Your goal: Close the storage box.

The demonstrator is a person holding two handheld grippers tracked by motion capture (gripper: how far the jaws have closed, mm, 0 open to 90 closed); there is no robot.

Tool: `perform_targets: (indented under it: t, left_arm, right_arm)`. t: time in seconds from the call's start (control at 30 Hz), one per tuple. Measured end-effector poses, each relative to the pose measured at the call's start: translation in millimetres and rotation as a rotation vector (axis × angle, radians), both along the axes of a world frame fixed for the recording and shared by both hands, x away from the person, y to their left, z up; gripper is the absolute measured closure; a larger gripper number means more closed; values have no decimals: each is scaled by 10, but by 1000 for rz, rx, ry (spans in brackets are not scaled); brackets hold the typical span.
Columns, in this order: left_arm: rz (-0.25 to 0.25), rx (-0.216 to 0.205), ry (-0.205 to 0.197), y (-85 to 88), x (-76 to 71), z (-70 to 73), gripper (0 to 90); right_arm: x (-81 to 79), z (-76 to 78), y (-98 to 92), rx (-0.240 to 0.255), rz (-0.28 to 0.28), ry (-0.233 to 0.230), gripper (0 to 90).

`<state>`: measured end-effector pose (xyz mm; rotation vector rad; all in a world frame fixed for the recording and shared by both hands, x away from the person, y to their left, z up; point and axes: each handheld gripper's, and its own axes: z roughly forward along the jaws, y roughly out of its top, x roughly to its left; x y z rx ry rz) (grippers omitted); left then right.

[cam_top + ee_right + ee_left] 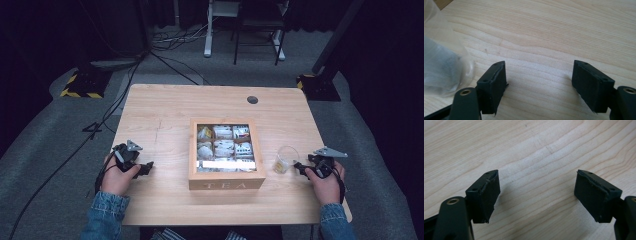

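A wooden box marked TEA (226,183) stands at the middle of the table, its window lid shut over compartments of tea bags. A clear glass cup (285,159) with something pale in it stands just right of the box; its wall (441,62) rises close to my right gripper's left jaw. My left gripper (146,169) rests on the table left of the box, open, with bare wood between its jaws (536,195). My right gripper (298,167) rests right of the cup, open and holding nothing (539,85).
The light wooden table (165,120) has a round cable hole (252,99) near its far edge. Beyond it are grey floor, cables, a yellow-black stand base (82,85) and chair legs (257,35). Bare wood lies on both sides of the box.
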<state>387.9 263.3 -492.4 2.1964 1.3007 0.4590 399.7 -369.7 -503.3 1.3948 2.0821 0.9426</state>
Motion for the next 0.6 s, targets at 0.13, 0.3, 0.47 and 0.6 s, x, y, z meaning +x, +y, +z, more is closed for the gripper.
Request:
perform_targets:
  t: [0.13, 0.3, 0.47, 0.6]
  left_arm:
    - [-5, -47, -7, -17, 23, -39, 189]
    - [-35, -81, -56, 11, 90, -128, 80]
    - [-42, -69, -43, 21, 131, -130, 1]
    - [-42, -67, -44, 23, 131, -129, 1]
  right_arm:
    - [0, 0, 0, -1, 0, 0, 283]
    - [0, 0, 1, -1, 0, 0, 283]
    - [0, 0, 1, 0, 0, 0, 282]
    - [0, 0, 0, 0, 0, 0, 282]
